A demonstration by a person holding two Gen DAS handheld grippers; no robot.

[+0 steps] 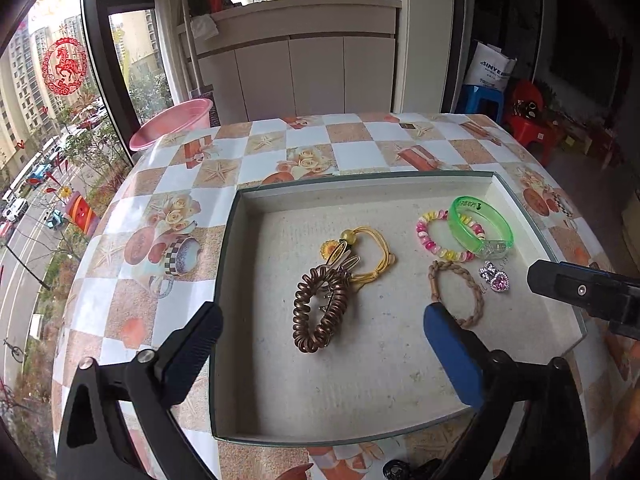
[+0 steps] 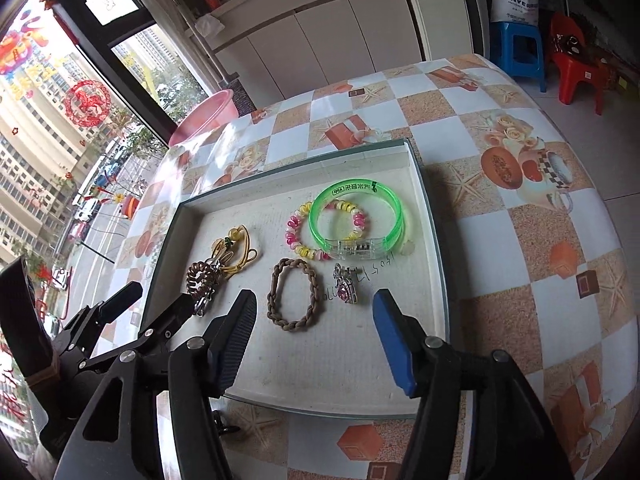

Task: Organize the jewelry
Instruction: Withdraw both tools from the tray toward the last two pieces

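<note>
A shallow grey tray [image 1: 360, 178] [image 2: 434, 220] holds the jewelry. At its left a brown coil hair tie [image 1: 320, 312] [image 2: 202, 276] lies against a yellow cord tie with a sunflower [image 1: 362, 252] [image 2: 236, 246]. At its right a green bangle [image 1: 480, 228] [image 2: 356, 220] overlaps a pink and yellow bead bracelet [image 1: 436, 238] [image 2: 298, 236]. Nearer lie a braided brown bracelet [image 1: 460, 294] [image 2: 294, 296] and a pink heart brooch [image 1: 496, 278] [image 2: 346, 290]. My left gripper [image 1: 322, 316] hangs open above the coil tie, holding nothing. My right gripper [image 2: 316, 300] is open above the braided bracelet, also holding nothing.
The tray sits on a round table with a checked cloth [image 1: 352, 152]. A pink basin [image 1: 172, 124] stands beyond the table's far left edge, by a tall window. White cabinets [image 1: 312, 76] lie behind; a blue stool [image 2: 520, 52] and a red stool [image 2: 576, 72] stand far right.
</note>
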